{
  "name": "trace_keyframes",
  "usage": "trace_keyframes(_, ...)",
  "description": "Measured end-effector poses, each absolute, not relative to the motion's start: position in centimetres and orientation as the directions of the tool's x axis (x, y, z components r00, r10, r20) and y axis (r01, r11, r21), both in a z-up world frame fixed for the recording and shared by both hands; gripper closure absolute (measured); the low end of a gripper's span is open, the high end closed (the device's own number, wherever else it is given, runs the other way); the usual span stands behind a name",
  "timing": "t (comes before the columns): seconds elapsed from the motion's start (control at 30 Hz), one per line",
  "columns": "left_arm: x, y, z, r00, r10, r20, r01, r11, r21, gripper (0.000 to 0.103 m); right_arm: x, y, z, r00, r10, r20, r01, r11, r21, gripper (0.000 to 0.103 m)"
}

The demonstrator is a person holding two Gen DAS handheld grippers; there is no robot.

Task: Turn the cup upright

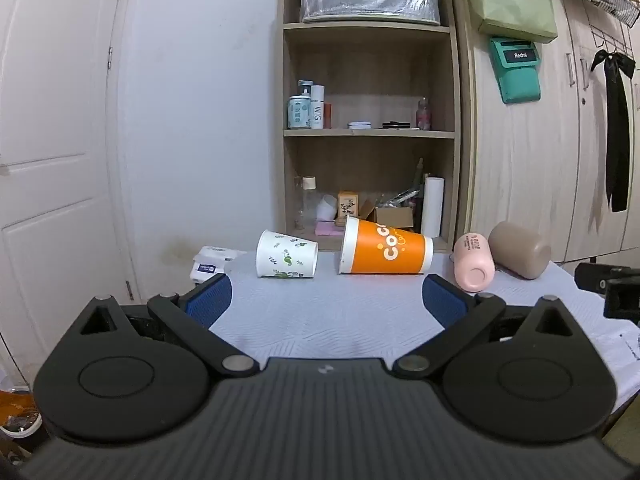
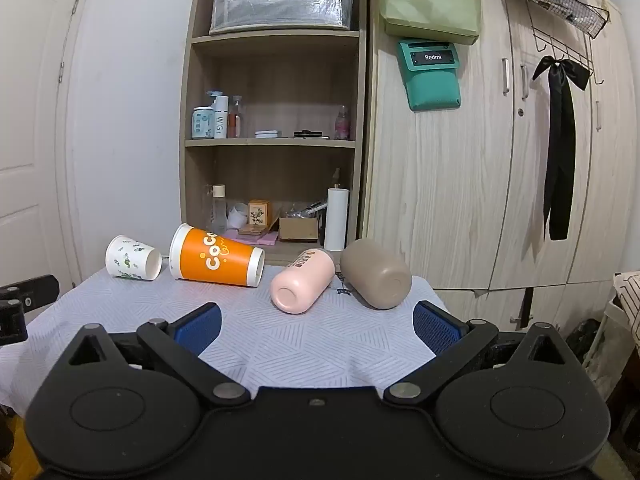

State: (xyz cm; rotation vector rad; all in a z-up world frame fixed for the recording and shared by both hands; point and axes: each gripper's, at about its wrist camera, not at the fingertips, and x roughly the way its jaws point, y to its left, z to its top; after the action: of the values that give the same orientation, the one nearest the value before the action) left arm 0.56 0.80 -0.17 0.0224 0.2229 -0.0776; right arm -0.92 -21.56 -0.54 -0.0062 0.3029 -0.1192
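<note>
Several cups lie on their sides along the far edge of the table. From left: a white paper cup with green leaf print, an orange paper cup, a pink cup, and a taupe cup. My left gripper is open and empty, low over the near part of the table, facing the white and orange cups. My right gripper is open and empty, facing the pink and taupe cups.
The table has a pale patterned cloth. Behind it stands a wooden shelf unit with bottles and boxes, and a wardrobe to the right. A white packet lies at the table's far left corner.
</note>
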Motion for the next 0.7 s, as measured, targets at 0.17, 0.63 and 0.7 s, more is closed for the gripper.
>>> trace_keyframes(0.17,0.81,1.07,-0.3,0.97,-0.068,-0.233,0.067,0.998,-0.012,0.0,-1.2,-21.8,-0.37,0.951,-0.133,-0.279,0.133,0.991,-0.018,0.0)
trace_keyframes(0.63,1.09,0.57,-0.64,0.965,-0.086,-0.249,0.083,0.996,-0.022,0.0,-1.0,-21.78,-0.63,0.949,-0.133,-0.286,0.136,0.991,-0.01,0.0)
trace_keyframes(0.7,0.95,0.45,-0.7,0.967,-0.083,-0.24,0.083,0.996,-0.013,0.0,-1.03,-21.78,-0.62,0.948,-0.135,-0.288,0.137,0.991,-0.012,0.0)
